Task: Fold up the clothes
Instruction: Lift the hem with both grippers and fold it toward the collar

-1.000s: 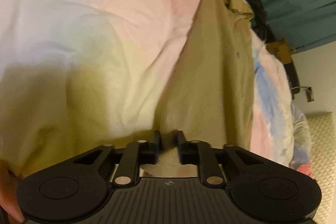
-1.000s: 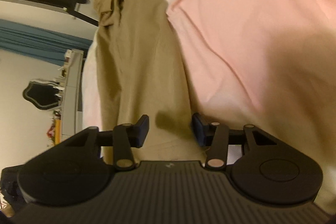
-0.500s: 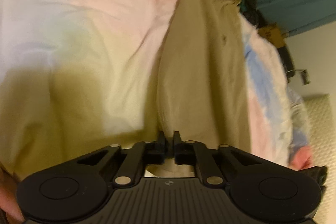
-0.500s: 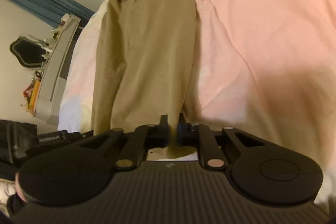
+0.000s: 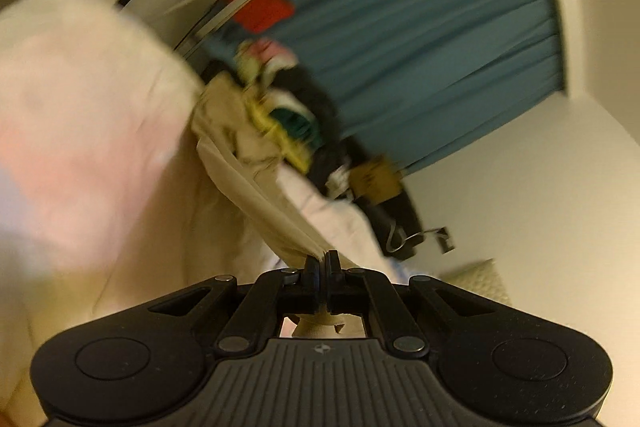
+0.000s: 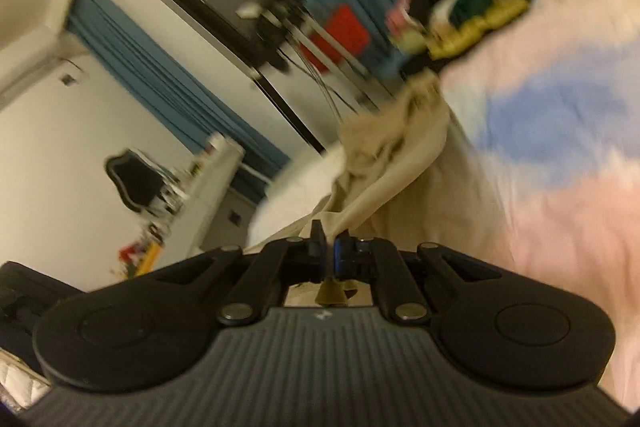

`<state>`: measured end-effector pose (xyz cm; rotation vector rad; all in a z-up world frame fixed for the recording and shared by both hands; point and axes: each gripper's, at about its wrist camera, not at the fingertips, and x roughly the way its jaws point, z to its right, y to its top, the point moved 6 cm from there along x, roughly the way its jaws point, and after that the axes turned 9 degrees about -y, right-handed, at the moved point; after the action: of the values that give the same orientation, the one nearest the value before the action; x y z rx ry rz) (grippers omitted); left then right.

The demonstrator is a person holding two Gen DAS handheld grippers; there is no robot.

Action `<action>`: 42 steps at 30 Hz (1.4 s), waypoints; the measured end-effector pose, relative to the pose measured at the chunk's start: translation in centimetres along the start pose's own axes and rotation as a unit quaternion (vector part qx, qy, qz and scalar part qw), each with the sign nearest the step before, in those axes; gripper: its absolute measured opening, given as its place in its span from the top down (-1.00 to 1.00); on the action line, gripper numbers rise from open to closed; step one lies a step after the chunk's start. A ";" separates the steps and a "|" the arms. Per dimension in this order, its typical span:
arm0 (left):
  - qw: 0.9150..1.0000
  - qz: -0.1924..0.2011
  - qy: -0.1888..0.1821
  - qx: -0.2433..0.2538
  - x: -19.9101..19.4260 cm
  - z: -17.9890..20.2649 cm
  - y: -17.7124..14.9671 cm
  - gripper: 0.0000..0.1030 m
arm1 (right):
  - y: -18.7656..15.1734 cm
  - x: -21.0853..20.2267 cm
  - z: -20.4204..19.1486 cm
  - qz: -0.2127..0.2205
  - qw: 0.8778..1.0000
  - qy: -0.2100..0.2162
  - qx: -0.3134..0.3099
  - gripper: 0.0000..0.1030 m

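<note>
Over a bed (image 5: 80,131) with a pastel sheet of pink, cream and blue, two black grippers each pinch an end of one tan garment (image 5: 256,195). The left gripper (image 5: 321,259) has its jaws drawn fully together on a bunched edge of the cloth; a small tuft of tan fabric sticks out behind the pads, under the linkage. From that pinch the garment runs away in a taut, twisted band toward its far end, which lies crumpled on the sheet near a pile of clothes (image 5: 296,115) in black, green, yellow and pink.

The right gripper (image 6: 329,247) is likewise clamped tight on the garment, with a scrap of tan cloth hanging below its pads. In its view the fabric stretches up and to the right in long folds to the same crumpled end, which sits just beside the pile at the bed's far edge.

The nearer part of the garment is lifted off the sheet; its far part rests on the bed. Both views are blurred.

Beyond the bed hangs a blue curtain (image 5: 440,39), with a red object (image 5: 260,3) in front of it. In the right view a white shelf (image 6: 204,183) stands against the pale wall, a dark shape beside it.
</note>
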<state>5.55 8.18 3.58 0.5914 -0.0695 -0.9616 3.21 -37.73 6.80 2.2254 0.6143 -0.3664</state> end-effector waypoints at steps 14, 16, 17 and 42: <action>0.997 -0.067 0.046 -0.006 -8.0 -3.1 -12.7 0.96 | -12.9 -7.2 4.8 -0.074 0.997 -0.007 -0.021 0.86; 0.997 -0.063 0.049 -0.003 -6.7 -3.5 -11.8 0.96 | -12.7 -6.9 5.2 -0.070 0.998 0.002 0.003 0.86; 0.997 -0.059 0.051 0.000 -5.9 -3.6 -11.0 0.96 | -12.2 -6.5 5.1 -0.061 0.998 0.001 0.005 0.86; 0.960 -0.013 0.228 0.162 23.7 -16.4 6.3 0.95 | 1.2 26.8 11.1 0.013 0.983 -0.152 -0.099 0.85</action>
<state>29.16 -0.51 -11.79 1.1080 0.1978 -0.8233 25.65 -38.43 -11.53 1.9359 0.4366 -0.5921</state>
